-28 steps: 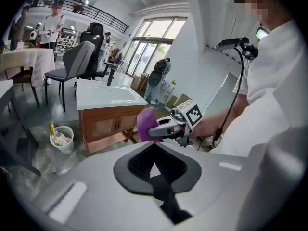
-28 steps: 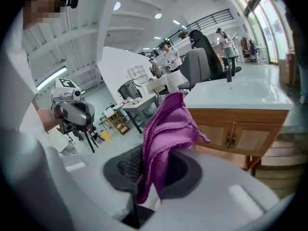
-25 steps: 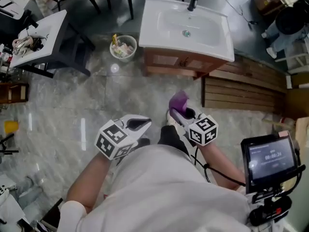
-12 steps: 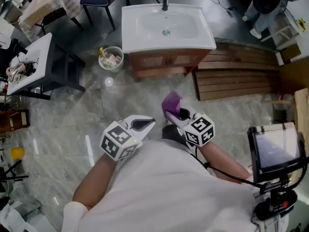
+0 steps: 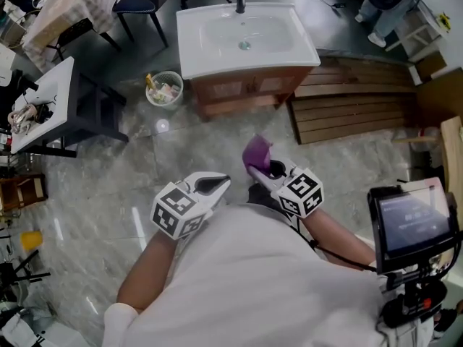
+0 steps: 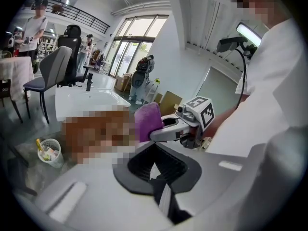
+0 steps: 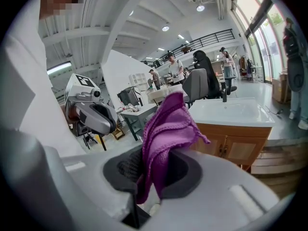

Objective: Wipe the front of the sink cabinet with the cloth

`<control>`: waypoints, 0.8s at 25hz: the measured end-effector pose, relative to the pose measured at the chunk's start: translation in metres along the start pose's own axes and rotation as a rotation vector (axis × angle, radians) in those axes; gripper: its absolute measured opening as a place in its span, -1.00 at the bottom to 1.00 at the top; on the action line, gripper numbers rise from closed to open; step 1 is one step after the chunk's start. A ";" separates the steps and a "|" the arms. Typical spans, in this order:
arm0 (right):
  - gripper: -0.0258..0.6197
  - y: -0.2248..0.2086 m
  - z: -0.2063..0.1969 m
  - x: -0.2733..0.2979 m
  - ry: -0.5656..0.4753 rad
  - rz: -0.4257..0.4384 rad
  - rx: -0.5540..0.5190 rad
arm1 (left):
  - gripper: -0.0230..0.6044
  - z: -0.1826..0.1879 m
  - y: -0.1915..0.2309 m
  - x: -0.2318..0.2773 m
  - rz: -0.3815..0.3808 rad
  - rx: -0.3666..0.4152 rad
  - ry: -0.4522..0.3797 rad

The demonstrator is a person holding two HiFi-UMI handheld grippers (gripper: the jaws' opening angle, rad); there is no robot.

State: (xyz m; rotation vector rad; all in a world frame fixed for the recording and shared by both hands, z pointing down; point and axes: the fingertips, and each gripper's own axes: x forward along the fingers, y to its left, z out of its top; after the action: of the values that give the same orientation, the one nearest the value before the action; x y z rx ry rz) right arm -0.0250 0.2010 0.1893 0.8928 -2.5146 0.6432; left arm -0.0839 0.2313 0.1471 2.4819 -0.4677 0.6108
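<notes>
The left gripper (image 5: 208, 185) hangs at the person's waist, jaws together on nothing, probably spare because wiping needs one tool. The right gripper (image 5: 265, 172) is clamped on the purple cloth (image 5: 256, 152), its loose end pointing forward toward the wooden sink cabinet (image 5: 242, 92), well apart ahead.

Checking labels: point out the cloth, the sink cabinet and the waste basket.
cloth (image 7: 166, 129), right gripper view, middle of the purple fold
sink cabinet (image 5: 242, 87), head view, wooden front
waste basket (image 5: 166, 105), head view, near rim
</notes>
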 end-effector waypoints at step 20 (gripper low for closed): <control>-0.67 0.046 0.009 0.021 0.019 0.092 -0.072 | -0.91 -0.016 0.004 -0.037 0.065 -0.049 -0.054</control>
State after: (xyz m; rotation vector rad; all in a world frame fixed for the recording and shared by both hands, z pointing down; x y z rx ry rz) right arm -0.0729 0.2178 0.1795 0.7460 -2.5566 0.5824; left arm -0.1216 0.2451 0.1421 2.4497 -0.5795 0.5517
